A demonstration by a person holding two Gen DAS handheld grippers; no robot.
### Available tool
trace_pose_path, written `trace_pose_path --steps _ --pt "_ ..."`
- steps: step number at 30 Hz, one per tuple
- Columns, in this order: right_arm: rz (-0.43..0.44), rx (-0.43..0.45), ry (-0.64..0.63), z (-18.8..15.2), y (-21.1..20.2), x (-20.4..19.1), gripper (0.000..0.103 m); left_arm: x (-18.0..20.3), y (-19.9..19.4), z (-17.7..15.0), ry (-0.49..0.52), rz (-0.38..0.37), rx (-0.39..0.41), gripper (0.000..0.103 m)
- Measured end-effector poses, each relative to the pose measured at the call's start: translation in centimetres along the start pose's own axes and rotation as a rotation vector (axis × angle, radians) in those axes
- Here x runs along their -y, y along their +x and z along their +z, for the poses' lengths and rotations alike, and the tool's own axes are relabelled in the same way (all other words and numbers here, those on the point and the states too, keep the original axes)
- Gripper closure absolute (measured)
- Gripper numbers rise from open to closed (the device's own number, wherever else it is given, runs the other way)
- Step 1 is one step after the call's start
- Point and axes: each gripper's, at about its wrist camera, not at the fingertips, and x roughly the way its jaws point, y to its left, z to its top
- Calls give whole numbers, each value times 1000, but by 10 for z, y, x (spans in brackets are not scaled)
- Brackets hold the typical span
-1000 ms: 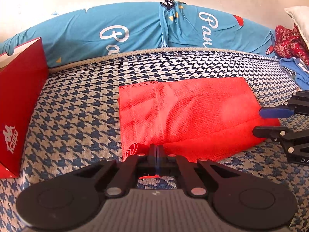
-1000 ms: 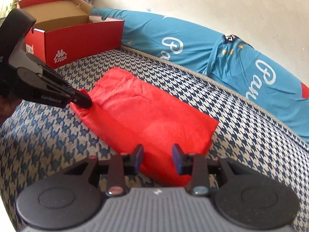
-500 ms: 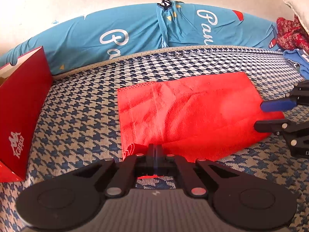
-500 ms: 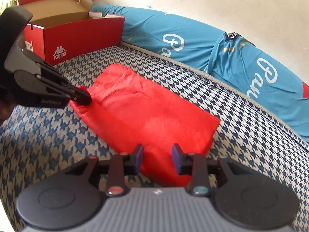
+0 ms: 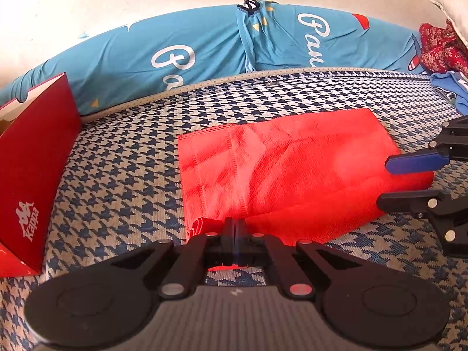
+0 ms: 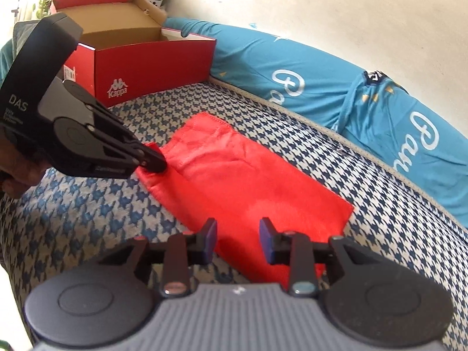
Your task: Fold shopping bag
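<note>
The shopping bag (image 5: 280, 169) is bright red, with stitched lines of the same red near one end. It lies on a bed cover (image 5: 122, 169) in a houndstooth pattern — dark blue on beige. The long pillow (image 5: 181, 55) behind it is sky blue with white handwriting letters and small yellow triangles. The shoe box (image 6: 146, 67) is red outside with a white logo, and brown cardboard inside. The wall (image 6: 321, 8) is cream white. Both grippers are black — the right gripper (image 6: 238, 241) has dark blue pads. A cloth (image 5: 438, 49) at the far right is dark red with a small pale pattern.
</note>
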Motion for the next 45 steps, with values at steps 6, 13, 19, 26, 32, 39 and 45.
trace_pose_path --steps 6,13,19,26,32,39,45 --pt "10 -71 -3 -2 17 -2 73 -2 0 0 -10 -9 2 103" --pt "17 -70 14 0 14 -2 70 -5 0 -2 -22 -18 5 103" --pt "15 -21 -102 1 7 -15 69 -7 1 0 -22 -25 0 103" --pt "-5 -20 -232 0 11 -32 68 -7 2 1 -15 -28 -13 103" --pt "-32 -23 -343 -2 22 -46 68 -8 3 2 -22 -35 -18 103" --pt "-79 -21 -502 -14 27 -57 70 -9 3 2 -30 -41 -22 103" --pt "-121 -31 -562 -21 33 -58 68 -10 4 4 -34 -42 -25 103"
